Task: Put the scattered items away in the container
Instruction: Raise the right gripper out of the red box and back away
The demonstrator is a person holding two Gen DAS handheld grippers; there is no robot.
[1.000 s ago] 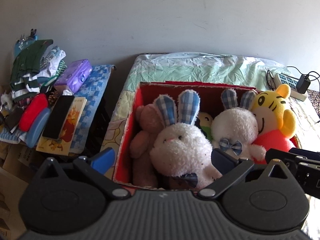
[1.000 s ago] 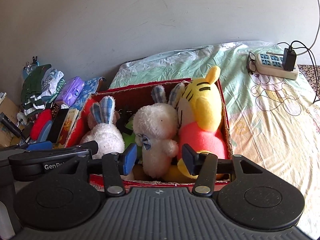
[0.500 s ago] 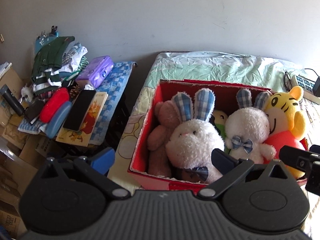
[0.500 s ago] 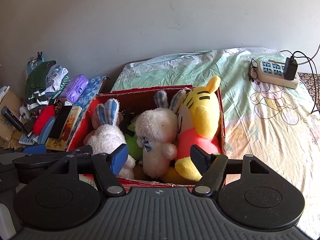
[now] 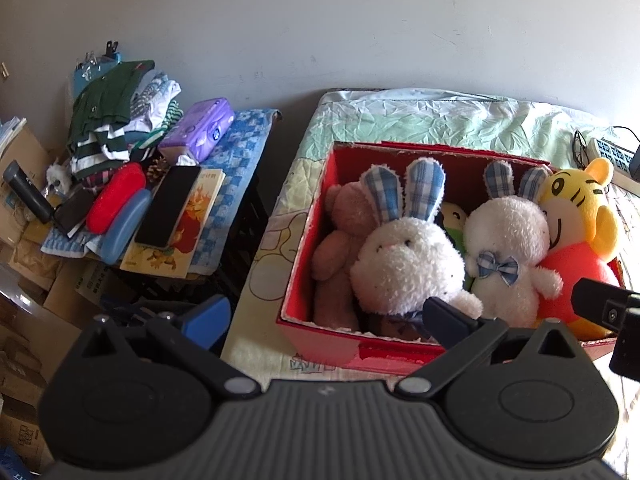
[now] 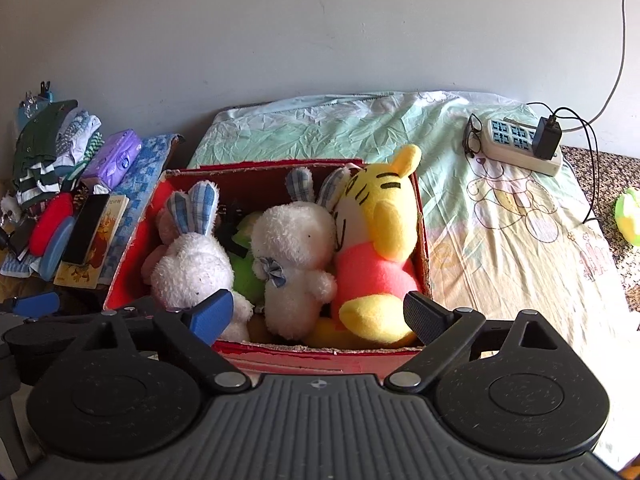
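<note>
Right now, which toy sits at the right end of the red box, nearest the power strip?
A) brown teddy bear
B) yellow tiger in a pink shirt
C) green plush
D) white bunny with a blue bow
B: the yellow tiger leans against the red box wall on the side toward the power strip.

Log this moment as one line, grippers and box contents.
left gripper: open, empty | right gripper: just opened, empty | red box: two bunnies, tiger, bear inside
</note>
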